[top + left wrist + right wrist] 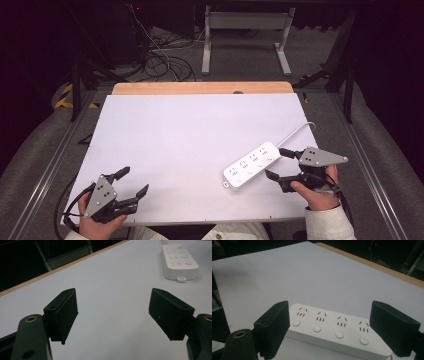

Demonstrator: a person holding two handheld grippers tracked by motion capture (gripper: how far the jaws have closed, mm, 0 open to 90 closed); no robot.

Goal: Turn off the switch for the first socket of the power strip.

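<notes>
A white power strip (252, 165) lies at an angle on the right side of the white table (190, 145), its cord running off toward the far right edge. The right gripper (278, 165) sits just beside its right end, jaws spread wide and holding nothing. The left gripper (134, 181) rests near the front left corner, well apart from it, jaws also wide and empty.

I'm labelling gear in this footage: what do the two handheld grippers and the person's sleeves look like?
Both the left gripper and the right gripper are black, with two blocky black jaws and a grey three-cornered plate dotted with small dark marks on top. Black cables trail from each. The sleeves are off-white.
</notes>
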